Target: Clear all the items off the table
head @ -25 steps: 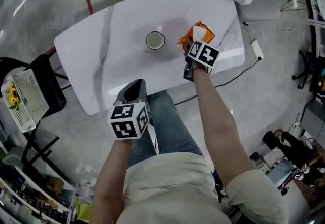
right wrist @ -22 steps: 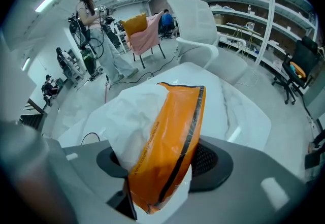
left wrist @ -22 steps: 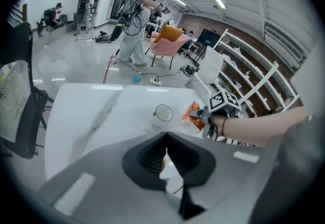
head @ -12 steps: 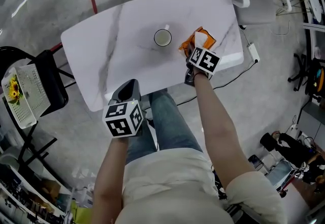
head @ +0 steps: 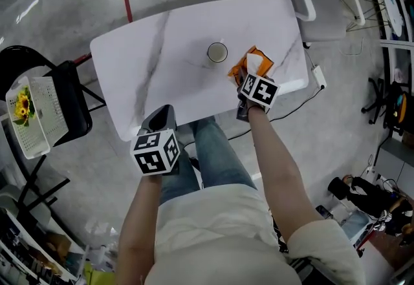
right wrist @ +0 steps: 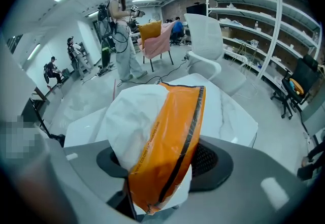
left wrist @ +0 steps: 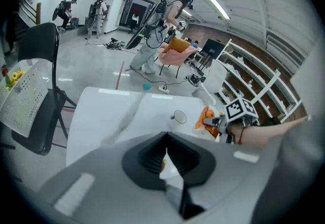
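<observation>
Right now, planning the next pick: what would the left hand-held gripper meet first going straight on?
Likely the bare white table, with the cup just right of its line; depth is unclear.

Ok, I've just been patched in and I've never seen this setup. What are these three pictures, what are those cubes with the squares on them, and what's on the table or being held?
There is no robot arm here. A person holds a two-jaw gripper in each hand, and the marker cubes are part of those grippers. The head view comes from a camera on the person's head that looks steeply down. The other two pictures come from cameras riding on each gripper, looking along its jaws. On the white marbled table stands a white cup. The right gripper is shut on an orange-and-white bag, which fills the right gripper view. The left gripper is shut and empty, at the table's near edge.
</observation>
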{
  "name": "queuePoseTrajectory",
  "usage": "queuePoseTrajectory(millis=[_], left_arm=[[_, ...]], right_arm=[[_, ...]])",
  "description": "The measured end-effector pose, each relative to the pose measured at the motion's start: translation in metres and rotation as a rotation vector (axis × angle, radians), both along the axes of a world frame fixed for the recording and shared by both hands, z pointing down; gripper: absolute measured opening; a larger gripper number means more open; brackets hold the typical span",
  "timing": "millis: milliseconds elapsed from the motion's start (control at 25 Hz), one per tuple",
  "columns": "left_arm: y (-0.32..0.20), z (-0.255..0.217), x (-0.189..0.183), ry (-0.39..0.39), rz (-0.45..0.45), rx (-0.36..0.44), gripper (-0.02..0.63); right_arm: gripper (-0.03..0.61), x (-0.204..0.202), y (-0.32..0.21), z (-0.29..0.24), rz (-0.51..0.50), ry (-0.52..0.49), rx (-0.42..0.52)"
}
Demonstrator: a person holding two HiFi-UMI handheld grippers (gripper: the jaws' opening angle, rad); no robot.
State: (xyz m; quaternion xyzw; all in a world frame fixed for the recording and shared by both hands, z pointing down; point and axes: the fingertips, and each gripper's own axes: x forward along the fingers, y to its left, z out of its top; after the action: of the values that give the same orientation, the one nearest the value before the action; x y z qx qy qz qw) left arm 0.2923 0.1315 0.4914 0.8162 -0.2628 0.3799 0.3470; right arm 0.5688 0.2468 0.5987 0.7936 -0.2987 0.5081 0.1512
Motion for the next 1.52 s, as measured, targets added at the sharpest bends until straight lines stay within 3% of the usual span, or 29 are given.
queuePoseTrajectory(millis=[720, 1520], left_arm=[[-0.019, -0.04, -0.122, 0.026, -0.137, 0.046, 0.009], [-0.05, -0.071, -0.296, 0.031, -0.385, 0.092, 0.009]], right_arm=[[0.296, -0.109, -0.039, -0.066, -0.17, 0.021, 0.081], [0.298, -0.29, -0.133, -0.117, -0.469, -0.012, 0.175]])
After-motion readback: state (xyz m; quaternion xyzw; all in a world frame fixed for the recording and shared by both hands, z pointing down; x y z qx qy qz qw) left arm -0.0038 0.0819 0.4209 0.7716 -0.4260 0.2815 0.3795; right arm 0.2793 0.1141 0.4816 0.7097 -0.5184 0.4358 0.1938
